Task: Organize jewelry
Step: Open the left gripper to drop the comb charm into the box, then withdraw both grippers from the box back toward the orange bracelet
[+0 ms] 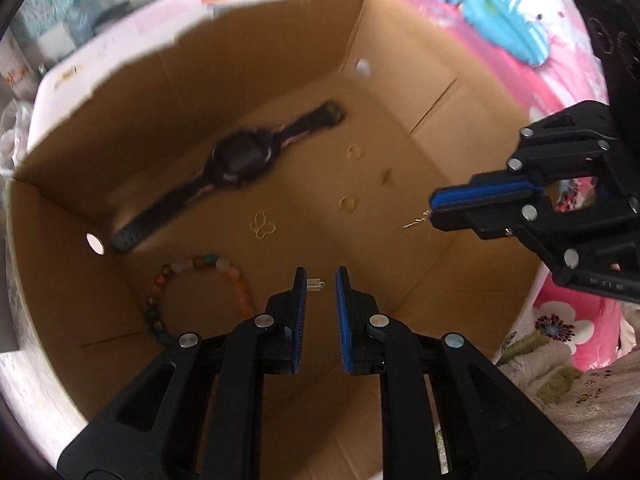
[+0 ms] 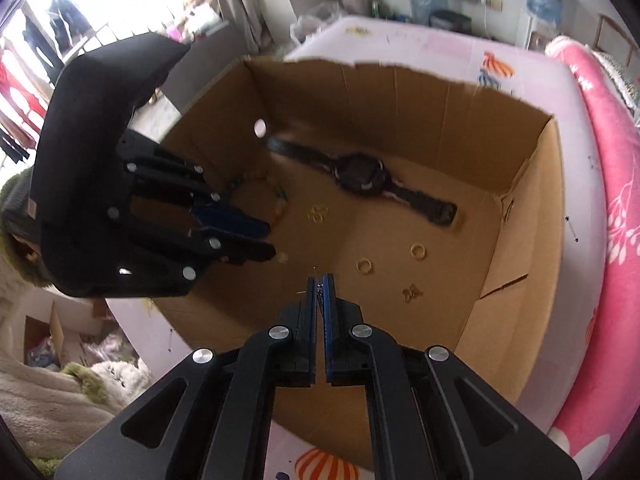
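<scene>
Left wrist view shows my left claw [image 1: 321, 280] pointing down into a brown cardboard box [image 1: 400, 32]. Its two blue pads sit a little way apart, and a tiny clear piece [image 1: 315, 283] sticks out from the left pad into the gap. I cannot tell if the other pad touches it.

Ahead of this claw, on the box floor, lies a black watch [image 1: 240, 158] with its strap laid out flat. Just to the claw's left is a bracelet of coloured beads [image 1: 200, 280], partly hidden behind the claw's arm. Between the claw and the watch sit some small gold pieces: a butterfly shape [image 1: 262, 224], two round ones [image 1: 348, 202] and a little one I cannot make out [image 1: 386, 176].

My right claw [image 1: 434, 210] comes in from the right side, above the box. Its pads are pressed tight together on a thin gold earring [image 1: 416, 220] that pokes out of the tip.

From the right wrist view, the right claw [image 2: 319, 280] is squeezed closed with something thin and shiny caught between the pads. Two gold rings [image 2: 364, 266] lie just ahead of it, to the right. The box sits on a bed with a pale sheet [image 2: 440, 48] and a pink blanket [image 2: 608, 200].
</scene>
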{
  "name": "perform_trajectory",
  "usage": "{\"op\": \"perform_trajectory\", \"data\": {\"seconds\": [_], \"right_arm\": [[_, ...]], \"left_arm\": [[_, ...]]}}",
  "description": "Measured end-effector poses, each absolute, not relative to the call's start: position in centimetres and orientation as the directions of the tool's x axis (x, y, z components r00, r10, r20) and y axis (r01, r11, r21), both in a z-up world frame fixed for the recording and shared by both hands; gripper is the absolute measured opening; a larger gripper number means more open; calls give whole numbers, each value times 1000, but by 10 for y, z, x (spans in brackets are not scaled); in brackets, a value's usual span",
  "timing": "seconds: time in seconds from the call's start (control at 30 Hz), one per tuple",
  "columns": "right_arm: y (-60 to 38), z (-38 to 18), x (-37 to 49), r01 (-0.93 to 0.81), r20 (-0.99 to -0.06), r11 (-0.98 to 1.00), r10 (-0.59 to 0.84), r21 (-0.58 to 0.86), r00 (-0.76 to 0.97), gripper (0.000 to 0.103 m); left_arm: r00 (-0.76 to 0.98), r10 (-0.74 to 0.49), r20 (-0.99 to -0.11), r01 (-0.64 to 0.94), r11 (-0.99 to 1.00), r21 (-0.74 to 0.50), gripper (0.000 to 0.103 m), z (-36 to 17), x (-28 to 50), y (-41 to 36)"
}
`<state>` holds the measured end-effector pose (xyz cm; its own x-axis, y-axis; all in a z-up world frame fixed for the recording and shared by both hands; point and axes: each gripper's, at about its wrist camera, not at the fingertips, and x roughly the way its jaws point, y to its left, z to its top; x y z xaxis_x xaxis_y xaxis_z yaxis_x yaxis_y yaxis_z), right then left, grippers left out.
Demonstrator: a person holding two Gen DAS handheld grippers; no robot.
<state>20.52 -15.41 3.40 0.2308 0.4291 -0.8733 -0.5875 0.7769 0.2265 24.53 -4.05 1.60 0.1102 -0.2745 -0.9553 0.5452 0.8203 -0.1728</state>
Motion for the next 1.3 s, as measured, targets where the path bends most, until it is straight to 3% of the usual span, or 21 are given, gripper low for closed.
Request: {"op": "perform_trajectory", "data": {"seconds": [0.4,0.6,0.77,0.93,1.03,1.17,1.3], "right_arm": [[-159,24,204,-553,-898,808,378,201,226,5],[-180,54,199,-522,-852,826,419,214,314,24],[-198,84,181,-490,-787,843,453,224,419,39],[-207,104,146,-449,-690,866,464,221,556,63],[-210,106,120,-419,-623,875,471,243,624,75],[-218,95,89,-364,-585,896,443,255,680,81],[-226,69,66,-306,-619,918,397,254,678,84]], "left_arm": [[93,-235,-968,506,848,-157,15,4,248,-41],[201,-253,-946,497,859,-124,25,31,237,-33],[393,-274,-878,488,871,-53,34,81,209,-23],[567,-299,-768,480,877,14,60,122,167,-6],[642,-281,-714,472,878,79,69,126,133,-3],[616,-330,-716,453,891,-22,73,112,103,2],[556,-359,-750,412,903,-126,77,87,83,6]]}}
